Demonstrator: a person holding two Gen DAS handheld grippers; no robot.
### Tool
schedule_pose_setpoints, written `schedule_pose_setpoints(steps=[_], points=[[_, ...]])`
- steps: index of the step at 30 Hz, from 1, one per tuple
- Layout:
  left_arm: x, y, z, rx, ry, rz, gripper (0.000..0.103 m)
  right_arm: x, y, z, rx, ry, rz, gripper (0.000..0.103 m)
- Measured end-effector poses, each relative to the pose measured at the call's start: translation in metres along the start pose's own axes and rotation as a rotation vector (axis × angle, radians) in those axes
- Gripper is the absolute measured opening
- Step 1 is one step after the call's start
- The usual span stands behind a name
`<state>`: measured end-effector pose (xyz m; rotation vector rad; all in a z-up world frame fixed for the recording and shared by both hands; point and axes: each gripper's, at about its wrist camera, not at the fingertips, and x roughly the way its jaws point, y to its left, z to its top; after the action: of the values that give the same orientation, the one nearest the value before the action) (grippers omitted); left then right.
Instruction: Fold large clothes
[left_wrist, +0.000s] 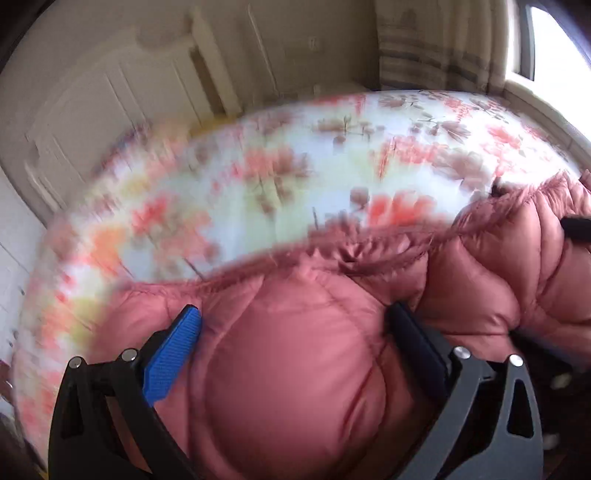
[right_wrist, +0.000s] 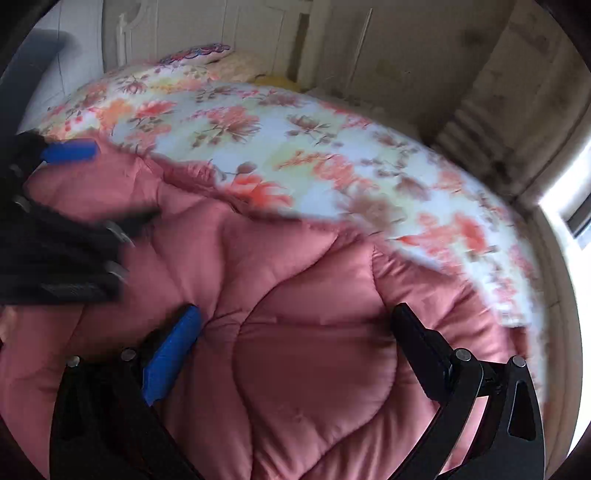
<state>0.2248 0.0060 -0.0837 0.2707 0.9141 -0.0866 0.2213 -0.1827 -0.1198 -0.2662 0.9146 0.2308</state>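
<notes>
A pink quilted jacket (left_wrist: 295, 369) lies puffed up on a bed whose floral sheet (left_wrist: 258, 166) fills the middle band of both views. Both pictures are blurred, more so toward the left of the left wrist view and the right of the right wrist view.

In the left wrist view the left tool (left_wrist: 293, 321) sits low in the frame with its fingers wide apart, the blue pad (left_wrist: 173, 354) at lower left and the black pad (left_wrist: 417, 347) at lower right. A fat bulge of the jacket rises between them; whether the pads touch the cloth cannot be told. The jacket's gathered edge runs from the lower left up to the right edge of the frame, where a dark tip of the other tool shows.

In the right wrist view the right tool (right_wrist: 295, 321) is likewise spread wide at the bottom of the frame, with the jacket's stitched panels between and beneath its fingers. The jacket fills the lower left and centre, and the sheet curves over the upper right. At the left edge the left tool appears as a dark smear with a blue pad, over the jacket's far edge. A pillow (right_wrist: 195, 53) lies at the head of the bed in the upper left, before a pale headboard (right_wrist: 207, 22).
</notes>
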Motion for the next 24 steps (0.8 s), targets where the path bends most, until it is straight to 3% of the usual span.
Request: schedule_pose_setpoints(steps=[2,5,9,12,13,15,17,21,24], points=[[-0.004,0.009,0.001,-0.036,-0.007,-0.034,0.101,0.004,-0.013,-0.003,0.068,0.008,0.054,0.099],[-0.015,0.013,0.002,-0.005,-0.017,-0.037,0.101,-0.002,-0.025,0.000,0.092,0.024,0.067,0.098],[-0.035,0.046,0.006,-0.065,-0.080,0.013,0.101,-0.012,-0.061,0.007,0.148,-0.007,-0.038,0.098],[-0.020,0.077,-0.002,-0.113,-0.024,0.098,0.101,0.009,-0.106,0.001,0.251,0.057,-0.144,0.098],[-0.015,0.086,-0.006,-0.144,-0.005,0.084,0.101,0.014,-0.116,-0.003,0.282,0.068,-0.147,0.098],[-0.004,0.102,-0.015,-0.230,0.015,-0.008,0.101,0.023,-0.136,-0.016,0.393,0.056,-0.034,0.099],[0.000,0.107,-0.017,-0.260,0.017,-0.039,0.101,0.023,-0.140,-0.021,0.426,0.033,0.000,0.099],[0.001,0.099,-0.014,-0.221,0.014,0.001,0.101,0.022,-0.136,-0.016,0.416,0.050,-0.030,0.098],[-0.001,0.096,-0.015,-0.211,0.003,0.017,0.101,-0.001,-0.119,-0.001,0.373,0.019,-0.169,0.098]])
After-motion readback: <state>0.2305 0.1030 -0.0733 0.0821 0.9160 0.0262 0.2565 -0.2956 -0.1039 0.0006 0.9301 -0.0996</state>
